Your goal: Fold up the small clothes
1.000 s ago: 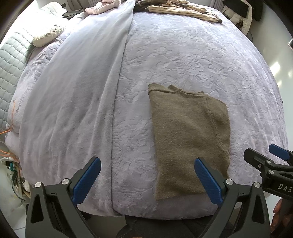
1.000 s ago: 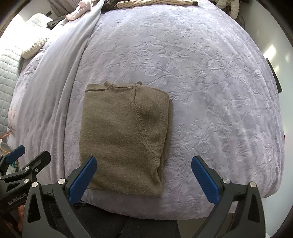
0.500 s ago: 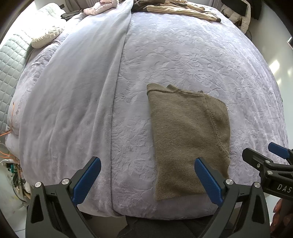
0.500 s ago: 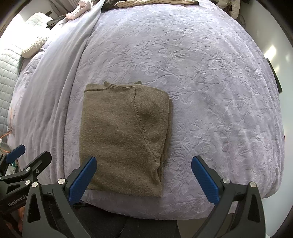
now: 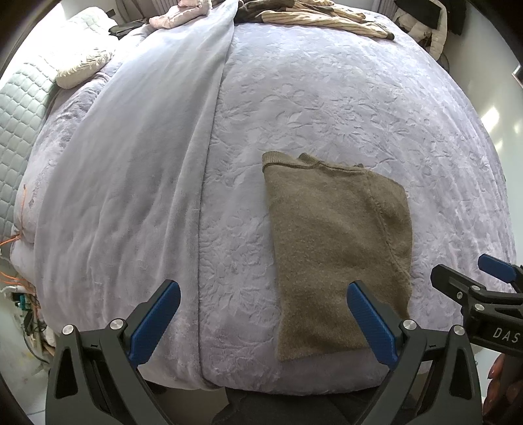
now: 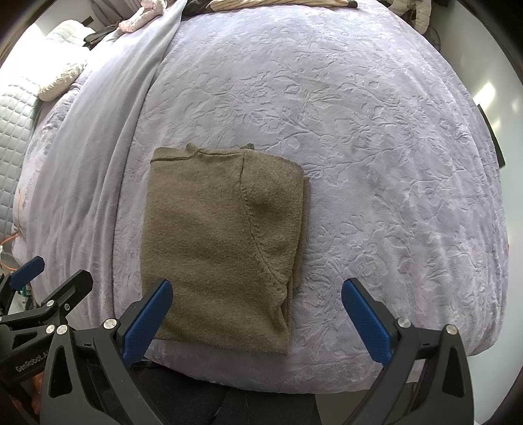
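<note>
Far left in the left wrist view, a quilted grey-green mattress pad (image 5: 19, 130) runs along the edge, with a cream pillow (image 5: 85, 67) lying at its top end. Next across, a smooth lavender blanket (image 5: 130, 183) drapes in a long band down the bed, its straight hem lying over the embossed floral lilac bedspread (image 5: 327, 98). At the far end of the bed there's a pink garment (image 5: 183, 13) and a striped beige one (image 5: 313, 16), well apart from the action. Low in the frame sits the left gripper (image 5: 263, 318), jaws spread wide, blue pads (image 5: 153, 323) holding nothing, hovering at the near edge of the bed. Its right pad overlaps the near part of the olive-brown knit sweater (image 5: 333, 255) in the picture; contact can't be judged. That sweater lies folded into a neat upright rectangle on the bedspread, right of the blanket hem, neckline away from the camera, a seam curving down its right side. Over to the right wrist view: the sweater (image 6: 219, 235) sits left of centre, its folded layers stacked along the right edge. The right gripper (image 6: 256, 322) is released too, jaws gaping and empty, left pad over the sweater's near left corner, right pad (image 6: 366, 327) over bare bedspread (image 6: 392, 163).
</note>
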`<state>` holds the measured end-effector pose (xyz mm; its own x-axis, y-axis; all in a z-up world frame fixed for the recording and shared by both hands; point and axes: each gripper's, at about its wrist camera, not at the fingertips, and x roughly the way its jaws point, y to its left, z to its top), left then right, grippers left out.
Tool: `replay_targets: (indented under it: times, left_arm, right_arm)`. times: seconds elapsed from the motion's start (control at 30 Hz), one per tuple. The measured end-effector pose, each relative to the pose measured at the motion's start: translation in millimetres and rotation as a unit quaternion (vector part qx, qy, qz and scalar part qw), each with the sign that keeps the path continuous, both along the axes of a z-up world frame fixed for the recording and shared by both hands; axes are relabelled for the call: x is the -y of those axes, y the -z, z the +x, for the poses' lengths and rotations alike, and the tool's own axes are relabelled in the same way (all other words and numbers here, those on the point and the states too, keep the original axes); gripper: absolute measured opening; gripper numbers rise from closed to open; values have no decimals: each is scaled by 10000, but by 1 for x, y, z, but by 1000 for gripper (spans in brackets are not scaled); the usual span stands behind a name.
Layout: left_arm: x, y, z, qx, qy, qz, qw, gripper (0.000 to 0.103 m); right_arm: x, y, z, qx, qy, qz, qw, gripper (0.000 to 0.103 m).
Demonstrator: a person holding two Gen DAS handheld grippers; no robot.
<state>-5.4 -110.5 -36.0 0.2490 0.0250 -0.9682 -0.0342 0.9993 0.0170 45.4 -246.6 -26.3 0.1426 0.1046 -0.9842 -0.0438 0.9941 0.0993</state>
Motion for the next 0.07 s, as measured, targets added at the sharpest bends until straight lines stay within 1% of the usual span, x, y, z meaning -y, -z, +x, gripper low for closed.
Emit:
replay_targets:
  times: [0.07]
  left_arm:
    - [-1, 0, 1, -2, 6, -17, 10000, 102]
  right_arm:
    - [0, 0, 0, 0, 0, 4, 10000, 103]
